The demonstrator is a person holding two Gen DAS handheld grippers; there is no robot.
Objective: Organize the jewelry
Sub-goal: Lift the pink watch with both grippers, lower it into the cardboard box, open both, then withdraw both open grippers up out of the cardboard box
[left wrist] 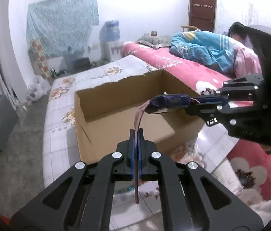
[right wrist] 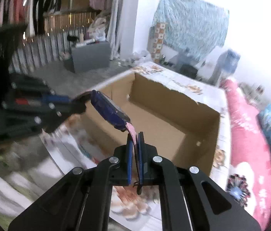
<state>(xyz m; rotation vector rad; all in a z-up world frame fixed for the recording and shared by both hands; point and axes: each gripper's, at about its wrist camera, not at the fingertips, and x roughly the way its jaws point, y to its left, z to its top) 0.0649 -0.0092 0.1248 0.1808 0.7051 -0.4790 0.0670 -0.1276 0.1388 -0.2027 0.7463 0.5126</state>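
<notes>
Both grippers are clamping one watch (right wrist: pixel 109 111) by its pink strap ends: left gripper (left wrist: pixel 137 134), right gripper (right wrist: pixel 135 138). They're holding it stretched above the open cardboard box (right wrist: pixel 175 104). Next, probably lowering it inside and releasing both ends.

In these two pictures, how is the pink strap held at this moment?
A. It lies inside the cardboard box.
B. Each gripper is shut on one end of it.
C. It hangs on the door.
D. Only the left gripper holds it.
B: the left gripper and the right gripper each pinch one end of the pink strap above the open cardboard box.
</notes>
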